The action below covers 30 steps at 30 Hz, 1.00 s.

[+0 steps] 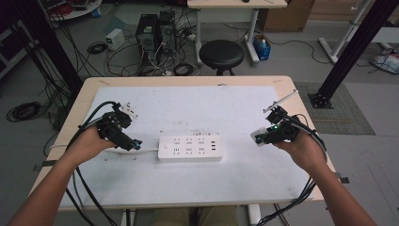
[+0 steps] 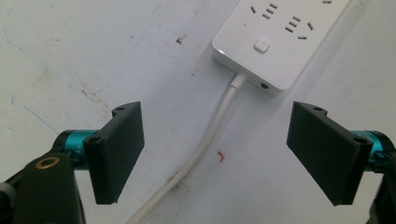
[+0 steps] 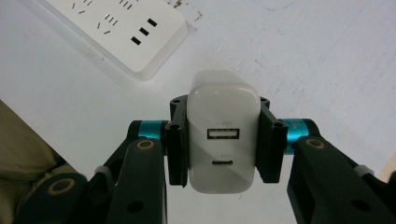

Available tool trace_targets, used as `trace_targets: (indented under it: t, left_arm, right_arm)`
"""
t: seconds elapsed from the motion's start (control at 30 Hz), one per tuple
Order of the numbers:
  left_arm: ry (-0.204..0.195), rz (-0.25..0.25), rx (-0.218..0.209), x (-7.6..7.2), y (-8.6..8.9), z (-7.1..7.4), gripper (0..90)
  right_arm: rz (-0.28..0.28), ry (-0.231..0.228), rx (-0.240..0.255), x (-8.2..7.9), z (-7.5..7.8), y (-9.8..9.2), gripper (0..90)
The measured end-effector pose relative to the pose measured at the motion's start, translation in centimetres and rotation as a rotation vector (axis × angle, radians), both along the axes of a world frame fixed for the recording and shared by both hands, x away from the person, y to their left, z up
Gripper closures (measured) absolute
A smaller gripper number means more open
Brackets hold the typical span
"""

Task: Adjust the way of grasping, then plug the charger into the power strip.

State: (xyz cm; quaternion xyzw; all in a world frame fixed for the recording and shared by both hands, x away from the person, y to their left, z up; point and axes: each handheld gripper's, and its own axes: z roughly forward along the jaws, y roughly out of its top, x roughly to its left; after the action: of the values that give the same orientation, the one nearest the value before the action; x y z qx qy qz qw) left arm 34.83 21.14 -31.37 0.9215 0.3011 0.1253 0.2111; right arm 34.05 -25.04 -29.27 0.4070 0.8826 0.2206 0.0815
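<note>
A white power strip [image 1: 190, 148] lies flat in the middle of the table, its cord [image 2: 205, 140] running off to the left. My left gripper [image 1: 133, 143] hovers just left of the strip's switch end [image 2: 261, 45], open, with the cord passing between its jaws below. My right gripper [image 1: 260, 137] is held above the table to the right of the strip, shut on a white USB charger [image 3: 223, 133] whose two ports face the camera. The strip's USB end [image 3: 144, 32] lies beyond it in the right gripper view.
The white mat [image 1: 197, 108] covers most of the wooden table [image 1: 282, 82]. A small white adapter [image 1: 128, 110] lies behind my left hand. A thin white strip [image 1: 281, 100] rests at the mat's right edge. A black stool [image 1: 221, 54] stands beyond the table.
</note>
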Motion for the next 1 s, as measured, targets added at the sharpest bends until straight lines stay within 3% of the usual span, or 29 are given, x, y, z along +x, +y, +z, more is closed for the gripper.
trace_targets:
  t: [0.17, 0.4, 0.6, 0.63, 0.77, 0.8, 0.83, 0.9, 1.0]
  left_arm:
    - [0.014, -0.007, 0.010, -0.3, 0.1, -0.1, 19.0]
    - [0.004, -0.024, -0.018, -0.2, 0.4, 0.2, 19.0]
    - [0.009, -0.040, 0.003, 0.2, 0.4, 0.2, 19.0]
    - [0.012, -0.045, 0.013, 0.3, 0.2, -0.1, 19.0]
    - [0.008, -0.053, 0.024, 0.4, 0.1, -0.6, 19.0]
    - [0.008, -0.057, 0.028, 0.4, 0.2, -0.8, 19.0]
    - [0.011, -0.065, 0.048, 0.5, 0.4, -1.2, 19.0]
    - [0.011, -0.065, 0.048, 0.5, 0.4, -1.2, 19.0]
    - [0.012, -0.056, 0.065, 0.8, 0.9, -1.8, 19.0]
  right_arm:
    - [0.019, -0.009, 0.000, 0.0, 0.2, 0.3, 61.9]
    - [0.062, -0.046, -0.019, 0.7, 1.1, 0.9, 61.8]
    - [0.094, -0.068, -0.022, 1.9, 1.7, 1.9, 61.8]
    - [0.130, -0.068, -0.034, 2.6, 1.9, 3.1, 61.8]
    - [0.173, -0.071, -0.067, 3.2, 1.8, 4.5, 61.8]
    - [0.211, -0.079, -0.107, 3.5, 1.6, 5.7, 61.8]
    - [0.230, -0.081, -0.126, 3.7, 1.5, 6.3, 61.8]
    - [0.250, -0.086, -0.143, 3.9, 1.4, 6.9, 61.8]
    - [0.337, -0.085, -0.178, 4.7, 0.8, 9.3, 61.8]
